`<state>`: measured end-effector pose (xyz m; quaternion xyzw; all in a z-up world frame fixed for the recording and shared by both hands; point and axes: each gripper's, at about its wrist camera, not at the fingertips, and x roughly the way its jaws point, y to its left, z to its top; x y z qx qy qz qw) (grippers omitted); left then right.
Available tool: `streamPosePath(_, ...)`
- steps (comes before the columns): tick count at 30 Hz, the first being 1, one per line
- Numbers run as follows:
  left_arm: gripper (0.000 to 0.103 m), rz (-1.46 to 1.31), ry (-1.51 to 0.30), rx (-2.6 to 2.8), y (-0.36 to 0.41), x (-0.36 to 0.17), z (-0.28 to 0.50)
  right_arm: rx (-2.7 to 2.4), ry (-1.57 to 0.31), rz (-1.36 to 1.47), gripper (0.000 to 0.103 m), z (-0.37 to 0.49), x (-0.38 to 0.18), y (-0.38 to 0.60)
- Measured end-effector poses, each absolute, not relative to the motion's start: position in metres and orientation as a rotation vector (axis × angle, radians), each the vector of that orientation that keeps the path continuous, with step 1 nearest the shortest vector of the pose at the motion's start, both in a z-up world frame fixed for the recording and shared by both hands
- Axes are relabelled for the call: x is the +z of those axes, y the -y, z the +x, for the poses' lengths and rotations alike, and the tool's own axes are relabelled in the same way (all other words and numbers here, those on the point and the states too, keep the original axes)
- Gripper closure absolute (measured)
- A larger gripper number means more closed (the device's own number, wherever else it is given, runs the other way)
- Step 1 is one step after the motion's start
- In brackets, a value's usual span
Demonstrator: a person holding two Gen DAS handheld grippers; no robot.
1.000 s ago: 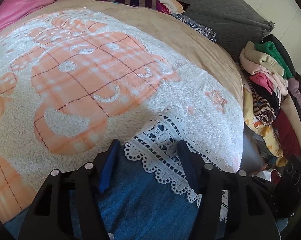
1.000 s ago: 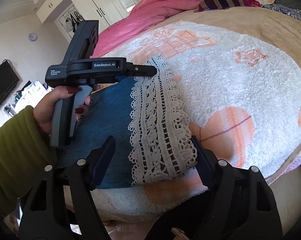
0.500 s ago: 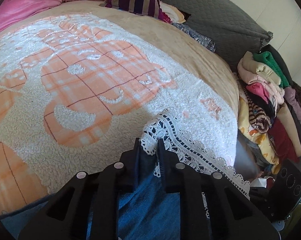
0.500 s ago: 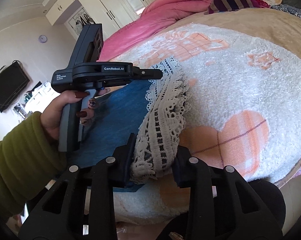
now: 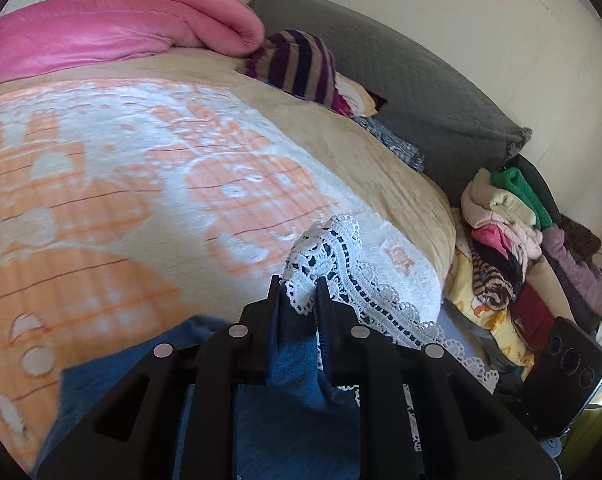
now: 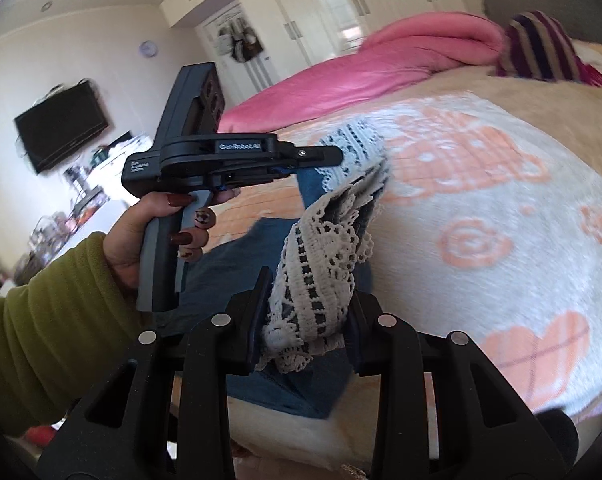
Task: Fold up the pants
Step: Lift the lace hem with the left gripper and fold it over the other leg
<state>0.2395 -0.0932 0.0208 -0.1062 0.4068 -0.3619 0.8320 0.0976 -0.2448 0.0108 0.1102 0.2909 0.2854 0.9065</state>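
Our left gripper [image 5: 299, 294] pinches the pants [image 5: 297, 364] at their lace hem [image 5: 333, 248]; our right gripper [image 6: 307, 300] clamps that hem too, lifted off the bed's blanket [image 6: 481, 220].

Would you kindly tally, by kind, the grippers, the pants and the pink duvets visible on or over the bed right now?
Grippers: 2, the left gripper and the right gripper, each shut on the lace hem
Pants: 1, the blue pants with white lace hem
Pink duvets: 1, the pink duvet
Total: 4

Left gripper [image 5: 298, 294] clamped, right gripper [image 6: 307, 300] clamped
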Motion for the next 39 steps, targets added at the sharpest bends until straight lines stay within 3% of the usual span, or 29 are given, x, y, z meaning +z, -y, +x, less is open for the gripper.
streamPosePath(5, 0.084, -0.265, -0.881, -0.629, 0.042, 0.004, 0.227, 0.663, -0.665, 0.119, 0.078, 0.104, 0.001, 0.186)
streamPosePath(8, 0.074, -0.369, -0.901, -0.543, 0.003, -0.009, 0.215, 0.680, -0.706, 0.027, 0.078, 0.099, -0.014, 0.151)
streamPosePath(11, 0.058, -0.526, -0.863, -0.516, -0.039, -0.015, 0.200, 0.696, -0.700, -0.081, 0.078, 0.082, -0.024, 0.123)
streamPosePath(14, 0.053, -0.633, -0.805, -0.509, -0.071, -0.022, 0.184, 0.677, -0.661, -0.262, 0.077, 0.059, -0.031, 0.087)
streamPosePath(19, 0.048, -0.751, -0.836, -0.539, -0.087, -0.037, 0.184, 0.619, -0.587, -0.417, 0.056, 0.041, -0.040, 0.070)
streamPosePath(21, 0.039, -0.714, -0.846, -0.545, -0.079, -0.035, 0.186, 0.589, -0.558, -0.454, 0.047, 0.038, -0.042, 0.071)
streamPosePath(27, 0.036, -0.763, -0.864, -0.659, -0.058, -0.039, 0.190, 0.561, -0.518, -0.484, 0.043, 0.031, -0.042, 0.075)
streamPosePath(29, 0.036, -0.772, -0.873, -0.669, -0.052, -0.043, 0.194, 0.566, -0.522, -0.494, 0.043, 0.033, -0.043, 0.069)
streamPosePath(31, 0.037, -0.760, -0.885, -0.662, -0.046, -0.044, 0.199, 0.577, -0.558, -0.520, 0.057, 0.034, -0.048, 0.066)
streamPosePath(32, 0.043, -0.748, -0.892, -0.657, -0.043, -0.044, 0.203, 0.592, -0.582, -0.519, 0.069, 0.036, -0.050, 0.065)
streamPosePath(33, 0.063, -0.721, -0.896, -0.646, -0.039, -0.043, 0.204, 0.594, -0.599, -0.512, 0.072, 0.037, -0.051, 0.065)
streamPosePath(34, 0.073, -0.695, -0.896, -0.631, -0.035, -0.043, 0.207, 0.598, -0.601, -0.509, 0.075, 0.038, -0.050, 0.064)
streamPosePath(35, 0.081, -0.686, -0.897, -0.622, -0.036, -0.044, 0.208, 0.610, -0.601, -0.505, 0.084, 0.038, -0.047, 0.064)
streamPosePath(36, 0.084, -0.687, -0.900, -0.620, -0.037, -0.045, 0.210, 0.618, -0.604, -0.495, 0.089, 0.038, -0.044, 0.065)
streamPosePath(39, 0.087, -0.678, -0.880, -0.626, -0.039, -0.044, 0.207, 0.644, -0.633, -0.415, 0.091, 0.045, -0.032, 0.072)
